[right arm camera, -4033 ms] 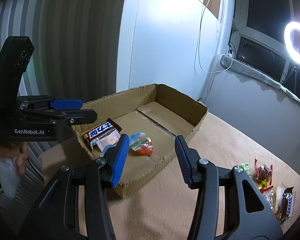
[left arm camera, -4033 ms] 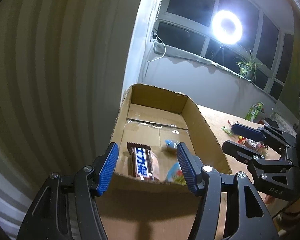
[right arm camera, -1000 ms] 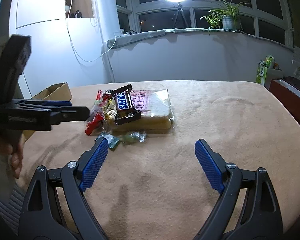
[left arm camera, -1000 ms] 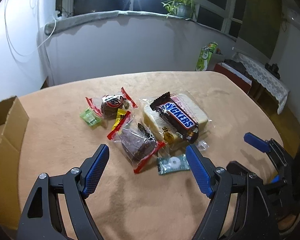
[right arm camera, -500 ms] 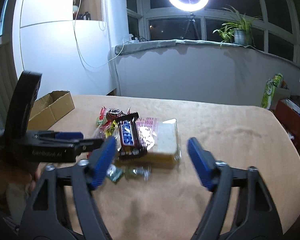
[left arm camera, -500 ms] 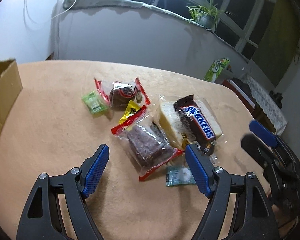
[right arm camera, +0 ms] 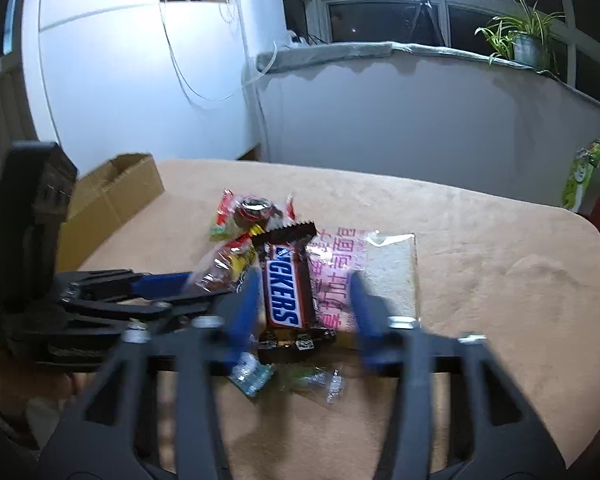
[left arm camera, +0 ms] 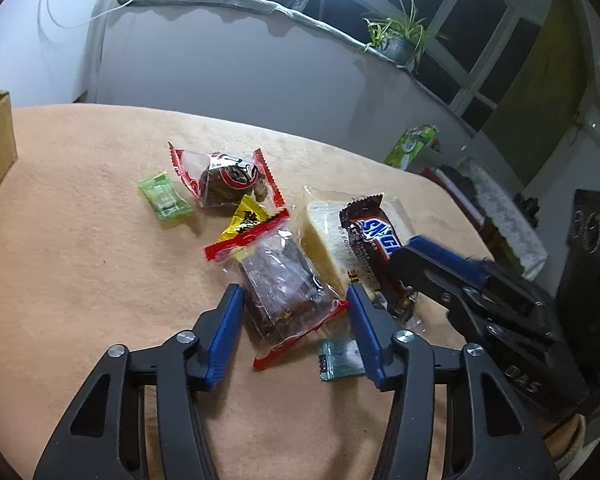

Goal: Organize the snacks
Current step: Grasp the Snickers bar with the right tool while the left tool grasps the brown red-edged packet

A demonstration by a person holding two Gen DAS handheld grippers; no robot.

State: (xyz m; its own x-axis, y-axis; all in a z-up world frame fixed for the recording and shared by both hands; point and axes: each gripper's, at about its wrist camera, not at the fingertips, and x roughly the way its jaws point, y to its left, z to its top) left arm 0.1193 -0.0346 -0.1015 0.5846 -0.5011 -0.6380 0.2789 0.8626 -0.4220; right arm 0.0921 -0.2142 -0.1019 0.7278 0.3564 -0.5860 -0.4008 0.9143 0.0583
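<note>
A pile of snacks lies on the beige tablecloth (left arm camera: 80, 260). My left gripper (left arm camera: 296, 300) points down at a dark brown snack in a clear red-ended packet (left arm camera: 284, 280). Its jaws are closing, with the blue pads at the packet's two edges and no squeeze showing. My right gripper (right arm camera: 302, 292), blurred, is closing around a Snickers bar (right arm camera: 286, 288) that rests on a wrapped bread slice (right arm camera: 392, 276). A gap shows on the bar's right side. In the left wrist view the right gripper's fingers (left arm camera: 444, 258) reach over the Snickers bar (left arm camera: 370, 240).
A cardboard box (right arm camera: 112, 192) stands at the table's left edge. Around the pile lie a round chocolate snack (left arm camera: 228, 180), a green candy (left arm camera: 164, 196), a yellow packet (left arm camera: 248, 216) and a teal candy (left arm camera: 340, 358). A green carton (left arm camera: 414, 144) stands beyond the table.
Both pairs of jaws have narrowed. The left gripper sank over the dark red-ended packet. The right gripper moved forward until the Snickers bar came between its fingers.
</note>
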